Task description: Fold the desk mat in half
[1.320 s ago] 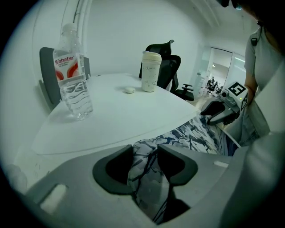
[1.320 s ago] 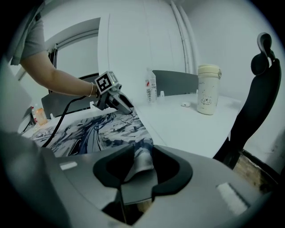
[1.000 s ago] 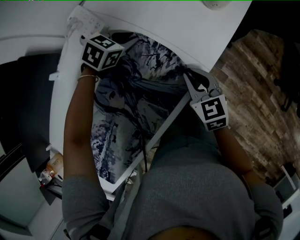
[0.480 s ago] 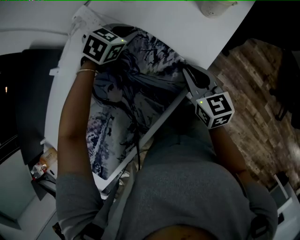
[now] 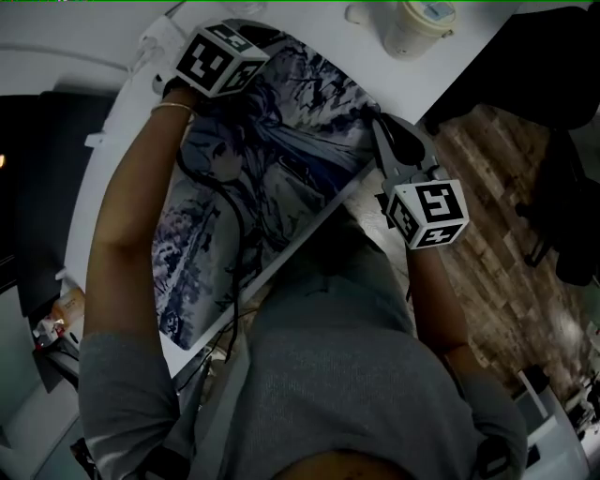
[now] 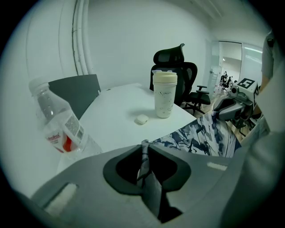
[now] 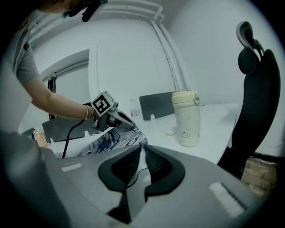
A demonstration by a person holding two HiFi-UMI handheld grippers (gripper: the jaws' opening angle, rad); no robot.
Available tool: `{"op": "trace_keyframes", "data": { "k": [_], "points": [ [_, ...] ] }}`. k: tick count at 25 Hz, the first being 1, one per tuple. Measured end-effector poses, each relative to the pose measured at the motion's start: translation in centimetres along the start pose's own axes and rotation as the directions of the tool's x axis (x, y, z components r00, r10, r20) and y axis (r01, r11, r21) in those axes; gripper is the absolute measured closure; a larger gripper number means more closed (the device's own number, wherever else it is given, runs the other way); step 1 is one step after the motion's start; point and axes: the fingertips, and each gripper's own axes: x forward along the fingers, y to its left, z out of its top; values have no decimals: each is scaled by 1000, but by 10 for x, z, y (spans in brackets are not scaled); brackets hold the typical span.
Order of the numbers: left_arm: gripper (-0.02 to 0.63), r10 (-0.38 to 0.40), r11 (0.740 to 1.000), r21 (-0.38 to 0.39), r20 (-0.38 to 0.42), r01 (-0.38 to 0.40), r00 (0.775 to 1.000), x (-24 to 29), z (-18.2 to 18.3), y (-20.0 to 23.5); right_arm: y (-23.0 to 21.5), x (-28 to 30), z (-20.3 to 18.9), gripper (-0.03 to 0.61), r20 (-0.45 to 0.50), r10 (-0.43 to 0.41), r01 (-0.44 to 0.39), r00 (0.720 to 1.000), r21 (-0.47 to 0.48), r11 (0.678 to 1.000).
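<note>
Desk mat (image 5: 272,141) raised higher, left tool (image 6: 143,150) just closed on it, right tool (image 7: 141,156) too, cup (image 6: 164,95) lidded

The desk mat (image 5: 281,141) shows blue-grey and white artwork — table (image 5: 323,33) white; tumbler (image 5: 412,23) cream; floor (image 5: 506,216) brown planks.

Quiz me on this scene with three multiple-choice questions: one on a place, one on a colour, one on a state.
1. The small case lies: A) on the table beside the tumbler; B) inside a drawer; C) on a plate.
2. The tumbler is: A) red; B) cream; C) black.
3. The right claw is: A) open and empty; B) shut on a pen; C) shut on the desk mat.
Answers: 1 A, it sits on the tabletop near the tumbler's base. 2 B, its body is pale cream. 3 C, the mat's edge is pinched between its jaws.
</note>
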Motion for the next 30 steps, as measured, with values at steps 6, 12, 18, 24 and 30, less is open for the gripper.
{"op": "trace_keyframes", "data": {
  "k": [6, 12, 18, 24, 30],
  "points": [
    [561, 77, 997, 26, 84, -79, 994, -36, 24, 1, 8, -16, 30, 537, 75, -29, 35, 997, -78, 996],
    [561, 87, 993, 73, 91, -94, 992, -37, 28, -2, 14, -18, 39, 538, 83, 0, 11, 997, -133, 991],
    [561, 106, 992, 61, 128, -115, 986, -59, 21, -2, 37, -23, 46, 540, 110, 103, -87, 989, -140, 986],
    [556, 141, 980, 115, 191, -165, 971, -90, 22, -11, 60, -39, 57, 541, 127, 238, -221, 963, -138, 965],
    [551, 196, 965, 128, 239, -231, 951, -124, 10, -12, 102, -52, 67, 543, 111, 387, -366, 915, -175, 914]
  ]
}}
